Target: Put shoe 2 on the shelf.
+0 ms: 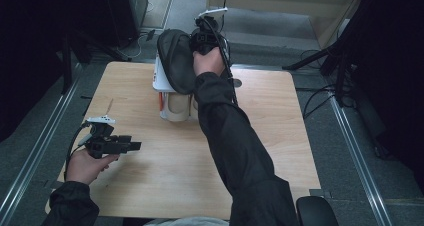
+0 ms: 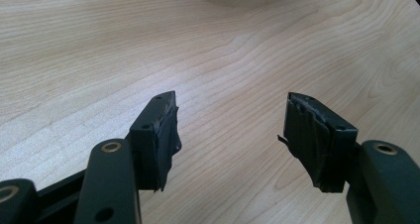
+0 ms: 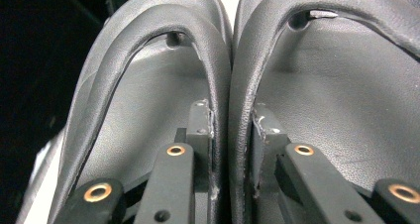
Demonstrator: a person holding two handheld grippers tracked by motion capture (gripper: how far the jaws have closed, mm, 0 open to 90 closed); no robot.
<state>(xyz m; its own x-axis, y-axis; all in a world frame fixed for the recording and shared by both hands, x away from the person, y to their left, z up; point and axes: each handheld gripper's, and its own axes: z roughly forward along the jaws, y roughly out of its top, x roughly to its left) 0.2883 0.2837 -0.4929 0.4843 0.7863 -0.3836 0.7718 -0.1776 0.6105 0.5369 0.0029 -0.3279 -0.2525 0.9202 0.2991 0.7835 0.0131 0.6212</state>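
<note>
A pair of black leather-look flip-flop sandals (image 1: pixel 176 61) is up off the table, pinched side by side in the right claw (image 1: pixel 200 36) at the far edge of the light wooden tabletop (image 1: pixel 165 171). From the high view the soles face left, standing on edge, and the claw comes at them from the right with the person's dark-sleeved right arm (image 1: pixel 235 141) stretched long across the table. In the right gripper view the two sandals (image 3: pixel 230 85) press together along their inner edges, and the claw's two black jaws sit one inside each, squeezing those touching rims between the pads. So the right claw is clamped on the pair, no gap showing. Each sandal's strap arches over its footbed just ahead of the jaws.

Directly beneath the held sandals, on the table, stands a white box-like object (image 1: pixel 161 78), and just nearer the person a pale cylindrical container (image 1: pixel 175 107) stands; what they are I cannot tell.

Over on the near left, the left claw (image 1: pixel 134 146) rests low over the wood, pointing right, held in the person's left hand (image 1: pixel 87 166). In the left gripper view its jaws stand wide apart with bare wood grain (image 2: pixel 233 85) between them, gripping nothing. It sits well apart from the sandals.
</note>
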